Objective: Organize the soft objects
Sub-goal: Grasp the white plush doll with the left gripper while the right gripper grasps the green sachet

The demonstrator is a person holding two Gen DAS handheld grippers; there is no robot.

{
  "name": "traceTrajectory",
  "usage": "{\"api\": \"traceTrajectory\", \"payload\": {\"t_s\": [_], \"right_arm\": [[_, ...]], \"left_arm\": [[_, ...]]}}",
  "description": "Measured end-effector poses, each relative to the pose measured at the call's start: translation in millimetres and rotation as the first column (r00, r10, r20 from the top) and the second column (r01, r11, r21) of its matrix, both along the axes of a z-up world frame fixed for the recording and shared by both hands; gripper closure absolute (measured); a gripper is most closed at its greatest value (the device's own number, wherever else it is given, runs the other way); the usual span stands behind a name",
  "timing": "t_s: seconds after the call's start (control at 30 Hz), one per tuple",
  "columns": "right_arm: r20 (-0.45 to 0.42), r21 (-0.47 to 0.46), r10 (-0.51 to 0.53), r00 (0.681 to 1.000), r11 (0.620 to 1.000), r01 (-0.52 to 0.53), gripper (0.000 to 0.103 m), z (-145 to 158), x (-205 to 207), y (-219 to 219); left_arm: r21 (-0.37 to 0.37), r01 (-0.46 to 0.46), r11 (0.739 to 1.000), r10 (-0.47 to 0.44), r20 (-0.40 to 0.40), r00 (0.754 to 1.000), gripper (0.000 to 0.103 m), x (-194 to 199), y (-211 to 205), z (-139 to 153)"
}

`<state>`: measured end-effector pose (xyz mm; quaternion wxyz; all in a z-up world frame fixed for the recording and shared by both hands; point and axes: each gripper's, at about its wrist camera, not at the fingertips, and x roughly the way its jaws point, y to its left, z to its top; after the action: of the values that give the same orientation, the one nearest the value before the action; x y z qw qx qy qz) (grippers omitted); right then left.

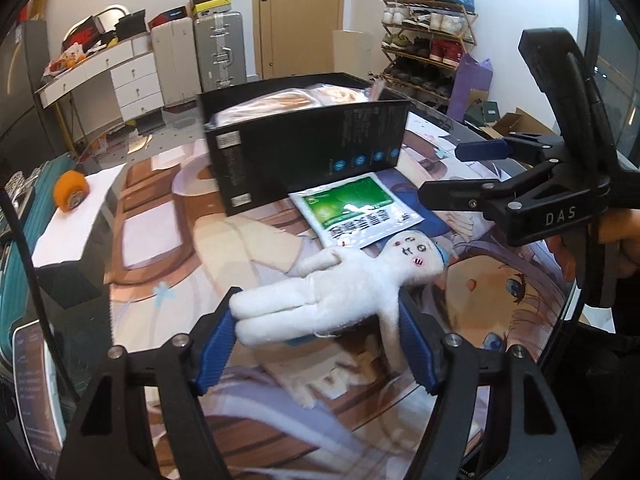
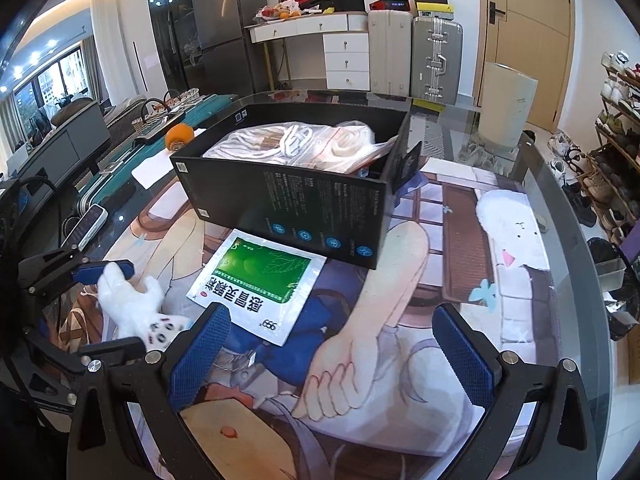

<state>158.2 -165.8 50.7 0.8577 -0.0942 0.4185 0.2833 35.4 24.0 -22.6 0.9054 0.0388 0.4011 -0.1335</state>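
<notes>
A white plush doll (image 1: pixel 340 284) with a stitched face lies crosswise between the blue pads of my left gripper (image 1: pixel 318 314), which is shut on it at the legs and one arm. The right wrist view shows the same doll (image 2: pixel 128 304) in the left gripper (image 2: pixel 112 308) at the lower left. My right gripper (image 2: pixel 332 354) is open and empty over the printed mat, near a green and white sachet (image 2: pixel 260 284). Behind the sachet stands an open black box (image 2: pixel 304 200) with bagged white soft items inside. From the left wrist view, the right gripper (image 1: pixel 448 172) hangs at the right, beside the box (image 1: pixel 304 148).
The glass table carries a printed cartoon mat (image 2: pixel 460 240). An orange roll (image 1: pixel 70 192) rests on white paper at the far left. A phone (image 2: pixel 86 226) lies by the left edge. Suitcases, a white desk and a shoe rack (image 1: pixel 428 36) stand beyond the table.
</notes>
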Motion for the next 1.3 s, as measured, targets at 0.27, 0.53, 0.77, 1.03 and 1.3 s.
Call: {"api": "traceTrajectory", "payload": {"t_s": [0.27, 0.53, 0.77, 1.03, 1.3], "right_arm": [[-0.051, -0.010, 0.006, 0.999, 1.000, -0.006, 0.001, -4.0, 5.9, 25.0], [-0.125, -0.041, -0.014, 0.992, 0.999, 0.009, 0.001, -18.3, 22.7, 54.7], [-0.138, -0.088, -0.030, 0.990, 0.996, 0.018, 0.001, -24.6, 31.0, 77.9], [-0.118, -0.148, -0.043, 0.992, 0.989, 0.025, 0.001, -28.3, 29.1, 85.4], [-0.121, -0.152, -0.057, 0.991, 0.988, 0.038, 0.001, -29.0, 33.6, 58.3]], "left_arm": [[-0.010, -0.078, 0.997, 0.078, 0.016, 0.997, 0.031, -6.8, 31.7, 0.1], [0.000, -0.067, 0.998, 0.067, -0.002, 0.998, 0.031, -7.4, 45.1, -5.0], [0.039, -0.038, 0.999, 0.039, -0.023, 0.999, 0.031, -7.7, 42.7, -7.8], [0.041, -0.032, 0.999, 0.033, -0.027, 0.999, 0.030, -8.0, 42.9, -8.5], [0.044, -0.034, 0.998, 0.035, -0.030, 0.999, 0.030, -4.7, 40.6, -9.2]]}}
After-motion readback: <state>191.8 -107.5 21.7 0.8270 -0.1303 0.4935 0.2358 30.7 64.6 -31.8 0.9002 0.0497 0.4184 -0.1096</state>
